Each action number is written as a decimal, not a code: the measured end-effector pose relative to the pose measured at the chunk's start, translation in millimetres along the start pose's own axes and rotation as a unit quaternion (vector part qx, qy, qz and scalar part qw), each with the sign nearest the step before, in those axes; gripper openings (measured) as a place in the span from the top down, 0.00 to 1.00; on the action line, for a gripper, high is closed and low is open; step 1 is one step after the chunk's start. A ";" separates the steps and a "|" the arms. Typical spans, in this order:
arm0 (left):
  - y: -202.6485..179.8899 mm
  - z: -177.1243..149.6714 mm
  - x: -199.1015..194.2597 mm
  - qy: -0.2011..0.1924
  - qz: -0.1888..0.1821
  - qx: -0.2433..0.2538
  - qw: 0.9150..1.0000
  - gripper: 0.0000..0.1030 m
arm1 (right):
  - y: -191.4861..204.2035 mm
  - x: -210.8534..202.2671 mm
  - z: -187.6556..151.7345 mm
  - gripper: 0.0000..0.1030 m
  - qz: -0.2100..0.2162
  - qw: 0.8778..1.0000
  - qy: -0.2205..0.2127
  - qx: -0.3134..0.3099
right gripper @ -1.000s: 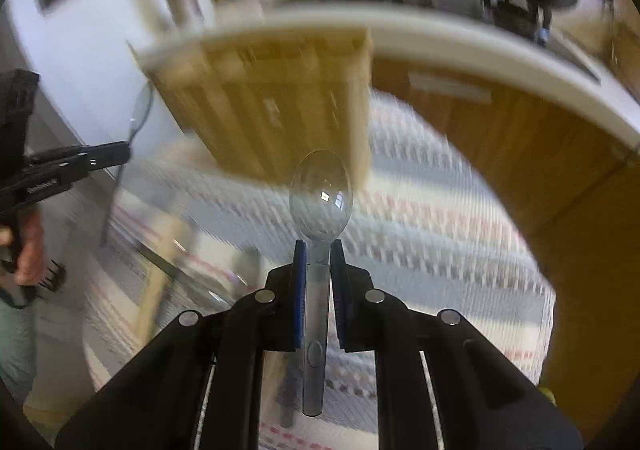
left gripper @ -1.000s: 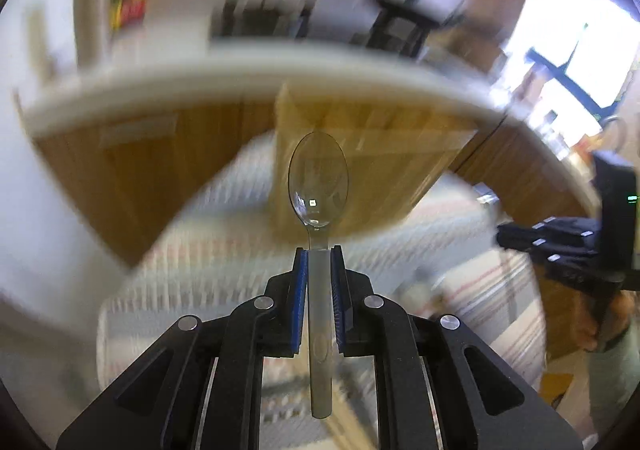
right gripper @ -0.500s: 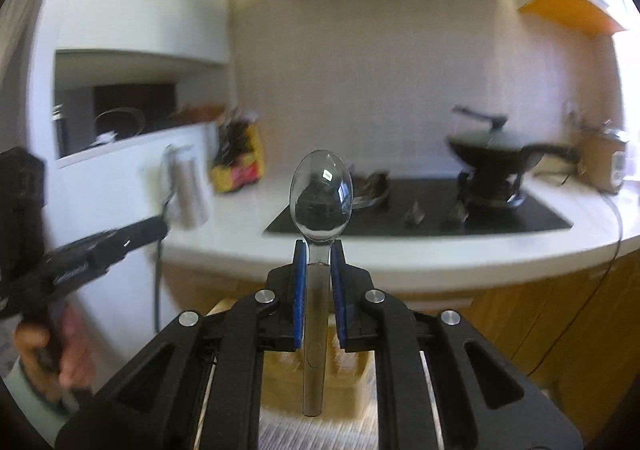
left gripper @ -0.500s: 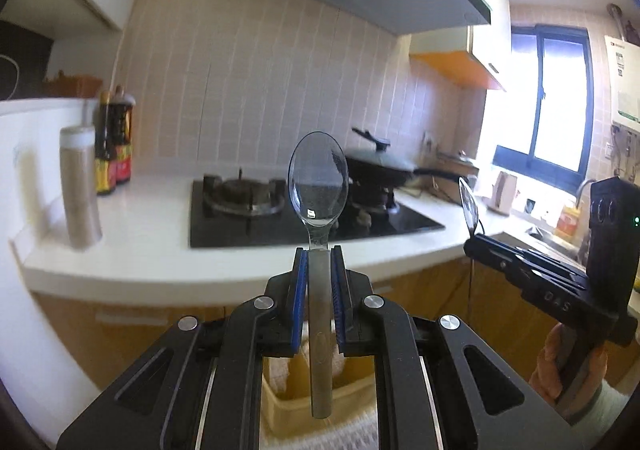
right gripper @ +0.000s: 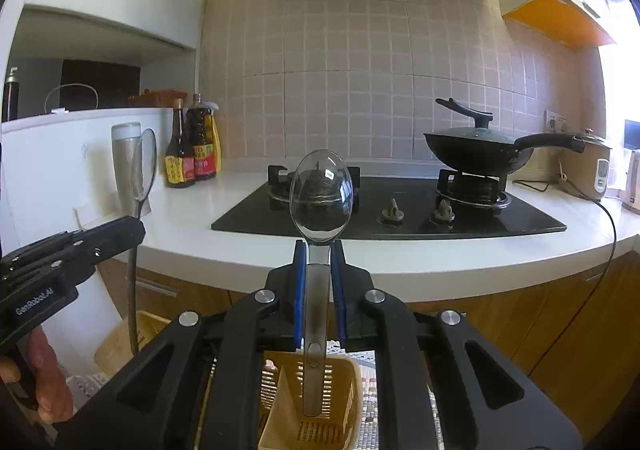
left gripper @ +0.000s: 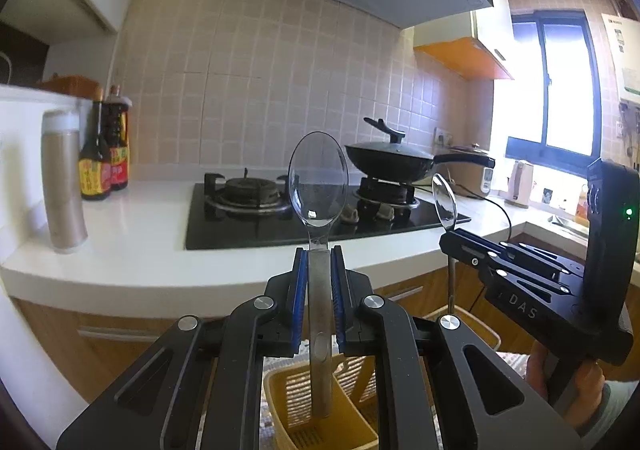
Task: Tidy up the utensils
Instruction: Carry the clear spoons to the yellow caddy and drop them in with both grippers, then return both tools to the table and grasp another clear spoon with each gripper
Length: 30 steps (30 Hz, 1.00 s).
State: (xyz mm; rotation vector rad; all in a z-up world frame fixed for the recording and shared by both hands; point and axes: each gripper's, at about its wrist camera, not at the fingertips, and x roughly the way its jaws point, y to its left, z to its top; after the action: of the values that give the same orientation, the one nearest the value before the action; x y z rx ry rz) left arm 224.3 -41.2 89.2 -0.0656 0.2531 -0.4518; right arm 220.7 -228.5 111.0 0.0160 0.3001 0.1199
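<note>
My left gripper [left gripper: 318,256] is shut on the handle of a clear plastic spoon [left gripper: 318,179], which stands upright with its bowl up. My right gripper [right gripper: 319,250] is shut the same way on a second clear spoon [right gripper: 322,195]. Each view shows the other gripper at its side: the right gripper [left gripper: 450,236] with its spoon [left gripper: 444,201], the left gripper [right gripper: 134,223] with its spoon [right gripper: 144,169]. A yellow slotted utensil basket [left gripper: 280,390] sits low beneath the left gripper, and the same basket [right gripper: 348,374] lies under the right one.
A white kitchen counter [right gripper: 400,254] runs ahead with a black gas hob [right gripper: 384,209], a lidded black wok [right gripper: 476,149], sauce bottles [right gripper: 192,153] and a steel tumbler [left gripper: 62,185]. Wooden cabinet fronts [right gripper: 520,314] stand below. A striped mat [right gripper: 372,402] lies under the basket. A hand [right gripper: 44,382] holds the left gripper.
Both grippers have tilted up from facing the basket and striped mat to facing the counter and hob. The spoons stay gripped. The two grippers have drawn closer side by side.
</note>
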 end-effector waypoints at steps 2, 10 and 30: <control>3.8 -6.4 3.7 0.004 -0.004 -0.005 1.000 0.90 | 0.4 1.2 -3.7 0.90 -0.002 1.000 0.001 -0.001; 16.9 -22.2 3.8 0.014 -0.020 -0.019 1.000 0.89 | 1.7 -1.7 -15.5 0.89 0.011 1.000 0.028 -0.004; 6.5 -6.5 -91.2 0.022 -0.040 0.005 0.999 0.62 | -7.2 -84.7 -15.1 0.52 0.013 0.996 0.088 0.029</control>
State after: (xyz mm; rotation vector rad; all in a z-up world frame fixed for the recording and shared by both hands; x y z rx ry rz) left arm 146.1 4.8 102.9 -0.0553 0.2919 -0.5348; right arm 136.8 -245.9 121.3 0.0663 0.4785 0.1382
